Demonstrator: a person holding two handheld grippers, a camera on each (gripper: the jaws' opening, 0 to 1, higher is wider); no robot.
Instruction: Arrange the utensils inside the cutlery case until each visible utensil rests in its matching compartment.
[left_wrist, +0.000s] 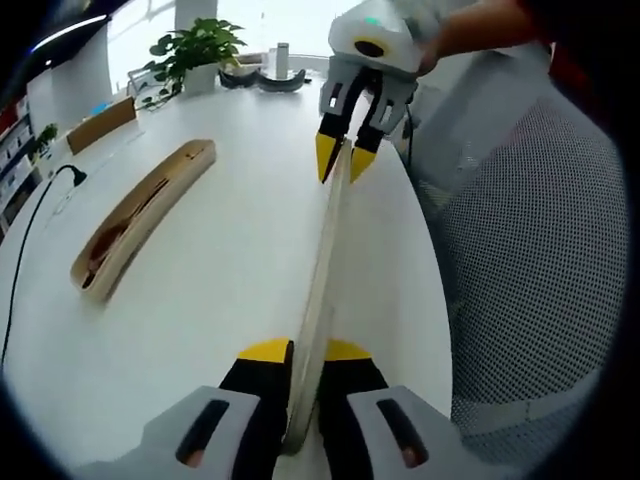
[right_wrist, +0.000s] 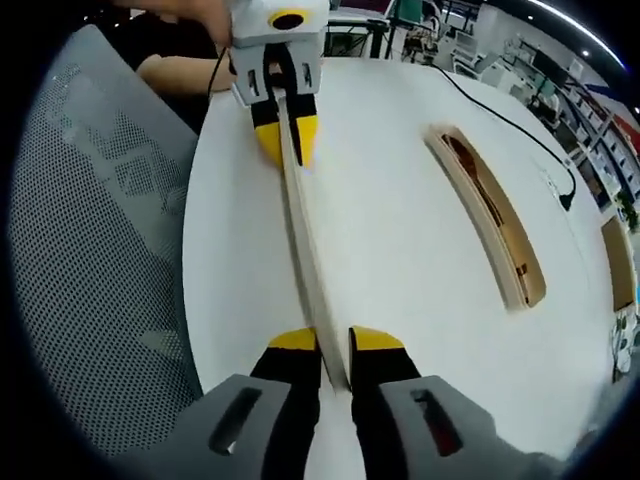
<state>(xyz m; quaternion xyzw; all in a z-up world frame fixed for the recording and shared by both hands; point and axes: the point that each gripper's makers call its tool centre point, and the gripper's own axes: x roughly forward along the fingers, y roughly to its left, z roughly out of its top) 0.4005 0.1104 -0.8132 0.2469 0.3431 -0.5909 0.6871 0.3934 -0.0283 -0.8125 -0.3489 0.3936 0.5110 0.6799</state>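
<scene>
A long thin wooden lid (left_wrist: 325, 260) hangs edge-on above the white table (left_wrist: 230, 300), gripped at both ends. My left gripper (left_wrist: 305, 352) is shut on its near end, and my right gripper (left_wrist: 345, 160) is shut on the far end. In the right gripper view the same lid (right_wrist: 300, 240) runs from my right gripper (right_wrist: 335, 345) up to the left gripper (right_wrist: 285, 135). The wooden cutlery case (left_wrist: 150, 210) lies open on the table to the side, with dark utensils (left_wrist: 105, 245) inside. The case (right_wrist: 490, 215) and its utensils (right_wrist: 470, 165) sit to the right of the lid.
A grey mesh chair (left_wrist: 540, 250) (right_wrist: 100, 200) stands against the table's curved edge. A potted plant (left_wrist: 195, 50) sits at the far end. A black cable (left_wrist: 30, 230) (right_wrist: 510, 120) trails across the table beyond the case. A person's arm (right_wrist: 180, 65) reaches in.
</scene>
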